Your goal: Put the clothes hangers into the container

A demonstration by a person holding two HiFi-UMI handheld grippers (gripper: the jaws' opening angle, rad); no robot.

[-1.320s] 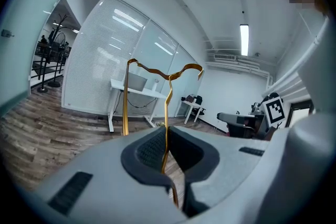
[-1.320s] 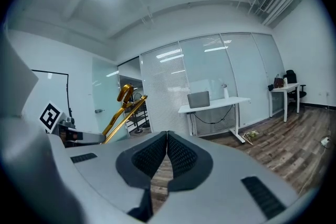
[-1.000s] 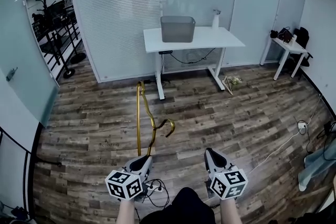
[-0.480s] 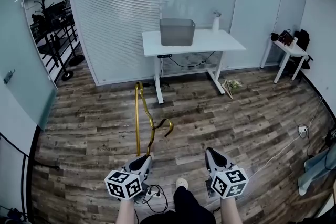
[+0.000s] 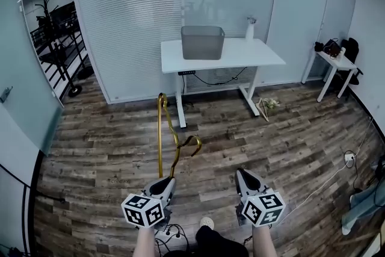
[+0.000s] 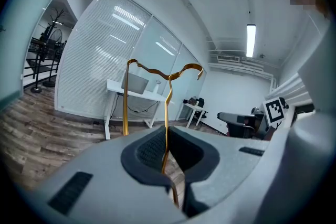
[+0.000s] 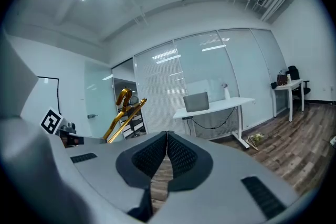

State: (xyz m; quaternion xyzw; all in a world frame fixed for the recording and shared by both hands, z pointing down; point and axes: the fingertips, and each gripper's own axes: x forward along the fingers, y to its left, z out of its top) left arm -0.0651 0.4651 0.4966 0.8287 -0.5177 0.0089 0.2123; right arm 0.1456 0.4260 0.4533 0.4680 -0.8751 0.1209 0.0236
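1. Left gripper [image 6: 167, 138]: jaws pinched shut on the thin wire of a gold hanger [image 5: 160, 135]. The wire runs straight up through the pads.
2. The hanger sticks out ahead of that gripper, over the wood floor [image 5: 108, 147]. Its long straight bar is on the left and the curved hook end on the right.
3. Right gripper [image 7: 166, 140]: jaws together with nothing between them, held level with the left one.
4. The container [image 5: 203, 42] is a grey bin on the white table [image 5: 252, 56] by the glass wall. It is well apart from both grippers, across open floor.
5. Progress, my read: pickup is done for this one hanger. The carry and the drop into the bin are left.
6. The bin's inside is not visible from here, so I cannot tell whether any hangers are already in it.
7. No other loose hangers show. The dark rack [image 5: 57, 39] behind the glass on the left is too small to read.
8. Writing: none is legible. The only print is the black-and-white square markers on the gripper cubes [image 5: 143, 210].
9. The white bottle [image 5: 249, 28] beside the bin has no readable label. There are no brand marks on the bin, table or hanger.
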